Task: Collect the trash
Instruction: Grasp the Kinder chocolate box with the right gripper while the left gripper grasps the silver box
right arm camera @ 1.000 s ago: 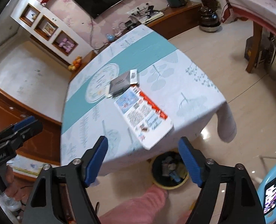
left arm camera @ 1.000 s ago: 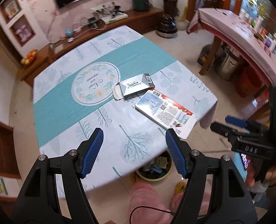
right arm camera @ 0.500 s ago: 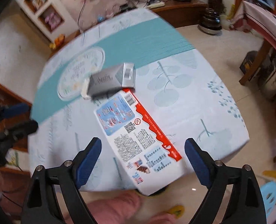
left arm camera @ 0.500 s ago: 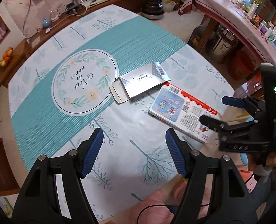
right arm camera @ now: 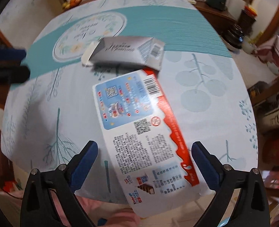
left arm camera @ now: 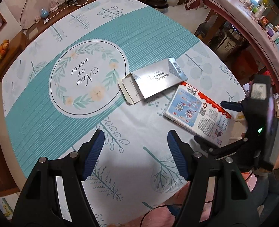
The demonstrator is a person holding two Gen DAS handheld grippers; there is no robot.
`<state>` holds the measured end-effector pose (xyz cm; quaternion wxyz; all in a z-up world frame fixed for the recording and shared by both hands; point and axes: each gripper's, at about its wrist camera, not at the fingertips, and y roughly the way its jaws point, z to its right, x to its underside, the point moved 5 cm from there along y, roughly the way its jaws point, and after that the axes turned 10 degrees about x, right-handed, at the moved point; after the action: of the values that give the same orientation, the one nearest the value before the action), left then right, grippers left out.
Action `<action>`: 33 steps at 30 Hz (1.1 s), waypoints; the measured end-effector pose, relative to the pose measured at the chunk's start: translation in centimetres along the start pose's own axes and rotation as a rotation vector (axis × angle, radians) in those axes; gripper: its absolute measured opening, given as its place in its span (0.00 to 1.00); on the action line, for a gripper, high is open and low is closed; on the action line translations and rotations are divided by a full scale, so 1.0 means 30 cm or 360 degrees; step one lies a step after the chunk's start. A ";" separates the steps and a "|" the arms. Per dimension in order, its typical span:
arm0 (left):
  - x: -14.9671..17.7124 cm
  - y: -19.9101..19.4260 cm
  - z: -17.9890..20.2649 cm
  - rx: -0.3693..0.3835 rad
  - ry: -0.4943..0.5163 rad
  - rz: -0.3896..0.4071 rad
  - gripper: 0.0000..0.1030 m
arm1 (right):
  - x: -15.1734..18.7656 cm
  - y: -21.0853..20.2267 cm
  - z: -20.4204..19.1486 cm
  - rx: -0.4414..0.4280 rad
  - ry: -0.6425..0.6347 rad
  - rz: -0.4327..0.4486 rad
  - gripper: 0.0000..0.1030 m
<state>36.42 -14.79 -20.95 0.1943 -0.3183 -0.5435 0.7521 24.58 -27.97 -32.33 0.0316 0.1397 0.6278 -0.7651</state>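
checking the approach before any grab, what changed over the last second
Both grippers came down closer over the table. The right gripper has just been opening its jaws and now straddles the near end of the red and white box without touching it. The left gripper is open over bare cloth. The box and the silver carton lie where they were.

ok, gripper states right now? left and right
Left gripper: open, empty, above bare tablecloth.
Right gripper: open, jaws just widened, straddling the red-and-white box, pads not touching it.
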 end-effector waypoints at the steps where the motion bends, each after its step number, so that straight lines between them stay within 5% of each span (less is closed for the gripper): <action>1: -0.007 0.000 0.000 0.0003 0.0010 -0.0001 0.64 | -0.002 0.013 -0.008 0.0025 -0.0025 -0.0013 0.97; 18: -0.199 0.128 0.091 -0.0017 0.0490 -0.0168 0.64 | -0.051 0.063 0.013 0.0007 0.0078 -0.0109 0.91; 33: -0.258 0.395 0.156 -0.0085 0.0996 -0.0422 0.64 | 0.006 -0.005 0.221 -0.0202 0.0974 -0.0158 0.90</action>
<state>39.41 -26.95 -29.06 0.4392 -0.4652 -0.5136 0.5717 23.23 -34.33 -31.09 -0.1875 0.3304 0.6608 -0.6474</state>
